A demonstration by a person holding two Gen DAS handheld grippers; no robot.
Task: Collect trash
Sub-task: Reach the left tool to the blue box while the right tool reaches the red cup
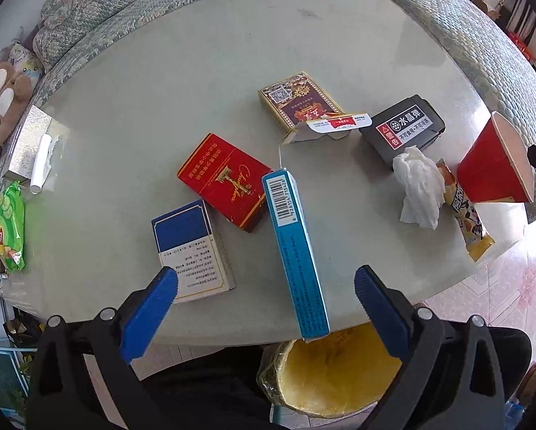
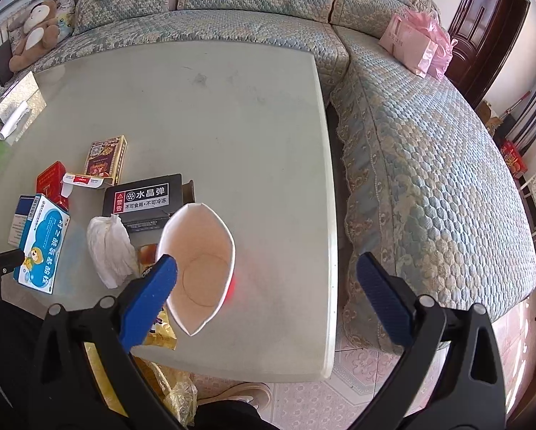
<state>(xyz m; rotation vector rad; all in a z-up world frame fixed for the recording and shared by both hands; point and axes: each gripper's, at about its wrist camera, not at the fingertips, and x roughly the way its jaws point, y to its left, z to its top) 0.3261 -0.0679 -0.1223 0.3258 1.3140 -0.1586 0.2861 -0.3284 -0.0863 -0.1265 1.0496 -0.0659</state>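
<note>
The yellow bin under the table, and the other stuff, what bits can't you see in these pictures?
- Yellow bin: left wrist view, the table edge and the left gripper cover part of it; what is inside cannot be told.
- Snack wrapper: right wrist view, mostly behind the red paper cup and a finger of the right gripper.
- Green packet: cut off at the picture's left edge.

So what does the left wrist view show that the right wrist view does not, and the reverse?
Only the left wrist view shows the open left gripper around the light blue box, and the yellow-lined bin below the table edge. Only the right wrist view shows the open right gripper, the inside of the red paper cup, and pink bags. Both show the crumpled tissue and black box.
</note>
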